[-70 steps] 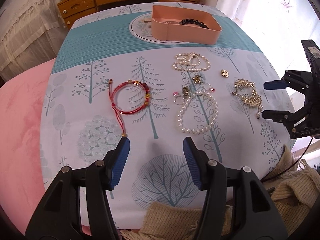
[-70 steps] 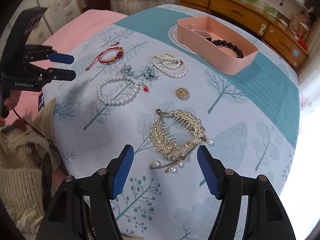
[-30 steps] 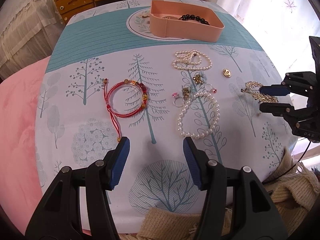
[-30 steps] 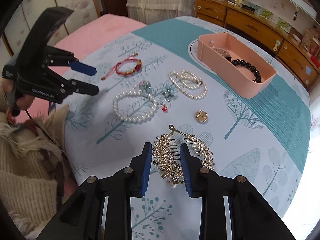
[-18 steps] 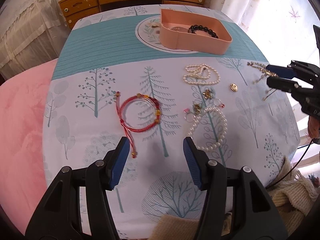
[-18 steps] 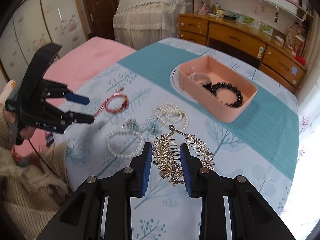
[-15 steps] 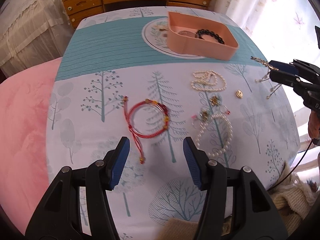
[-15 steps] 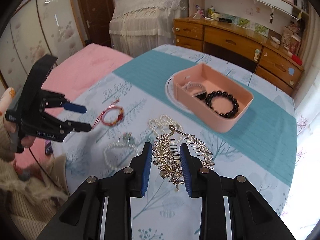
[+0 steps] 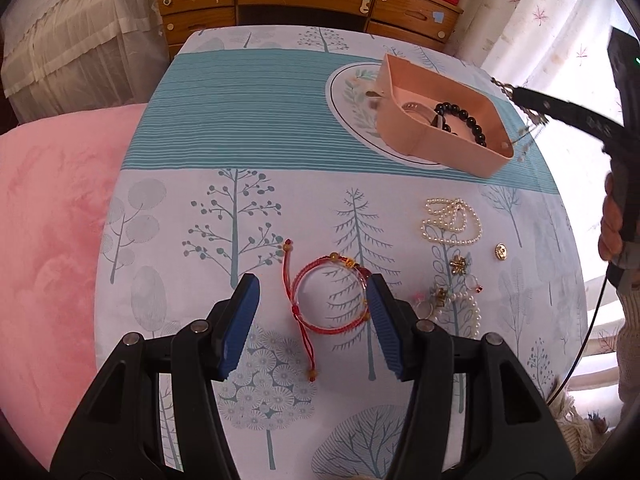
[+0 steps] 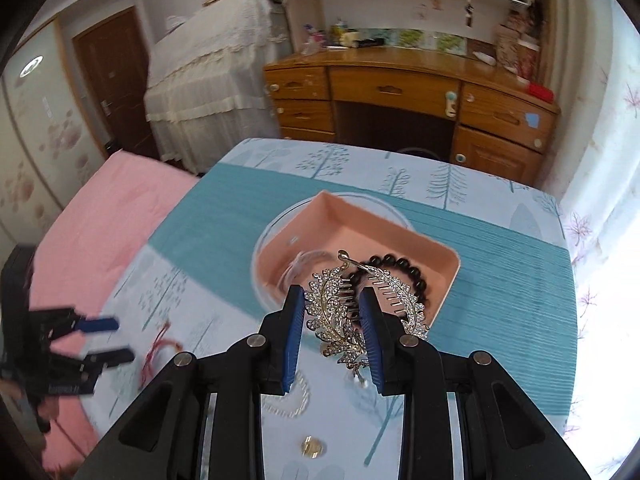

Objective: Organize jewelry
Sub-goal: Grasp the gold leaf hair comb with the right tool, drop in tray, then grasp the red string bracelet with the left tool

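The right claw [image 10: 332, 320] pinches the gold hair comb [image 10: 348, 312] above the pink tray [image 10: 400, 236], apparently to drop it in. The left claw [image 9: 312, 312] hangs half open and empty over the red bracelet [image 9: 328, 300].

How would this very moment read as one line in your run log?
right gripper: shut on gold hair comb, above pink tray | left gripper: open over red bracelet

Two pearl strands [image 9: 451, 222], one tray [image 9: 460, 148]

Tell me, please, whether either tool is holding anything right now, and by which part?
The right tool holds the gold leaf-shaped hair comb, clamped across one of its two leaf sprays near the teeth. The left tool holds nothing.
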The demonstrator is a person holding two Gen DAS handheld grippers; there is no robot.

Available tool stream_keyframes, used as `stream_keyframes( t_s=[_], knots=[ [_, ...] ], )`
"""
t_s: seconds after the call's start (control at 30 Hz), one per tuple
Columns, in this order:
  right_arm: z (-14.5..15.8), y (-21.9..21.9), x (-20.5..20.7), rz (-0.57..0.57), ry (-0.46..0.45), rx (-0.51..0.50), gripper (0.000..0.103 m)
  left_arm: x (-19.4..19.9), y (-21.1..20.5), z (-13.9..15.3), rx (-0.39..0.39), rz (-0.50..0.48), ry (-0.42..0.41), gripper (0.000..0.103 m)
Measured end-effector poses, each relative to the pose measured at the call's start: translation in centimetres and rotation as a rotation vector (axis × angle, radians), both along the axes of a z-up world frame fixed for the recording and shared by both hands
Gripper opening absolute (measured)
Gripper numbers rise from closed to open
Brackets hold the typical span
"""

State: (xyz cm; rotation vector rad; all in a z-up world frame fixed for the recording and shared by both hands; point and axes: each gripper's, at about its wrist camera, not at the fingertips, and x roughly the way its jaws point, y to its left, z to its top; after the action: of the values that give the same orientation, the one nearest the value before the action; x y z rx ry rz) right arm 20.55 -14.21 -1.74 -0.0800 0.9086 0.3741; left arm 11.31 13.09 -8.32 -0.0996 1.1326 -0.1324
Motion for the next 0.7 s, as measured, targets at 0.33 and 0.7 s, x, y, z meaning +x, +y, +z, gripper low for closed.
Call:
stream_keyframes(
  t_s=[0.33,0.7],
  knots=[
    [-5.6,1.6,8.7,-0.130,0.094,-0.068,0.028,0.3,1.4,-2.7,-0.014,0.032,0.058,0.053],
    [-6.5,1.4,6.3,-0.165,0.082,-0.022,0.032,0.6,0.1,-4.1,-0.007,-0.012,0.087,0.053]
  ],
)
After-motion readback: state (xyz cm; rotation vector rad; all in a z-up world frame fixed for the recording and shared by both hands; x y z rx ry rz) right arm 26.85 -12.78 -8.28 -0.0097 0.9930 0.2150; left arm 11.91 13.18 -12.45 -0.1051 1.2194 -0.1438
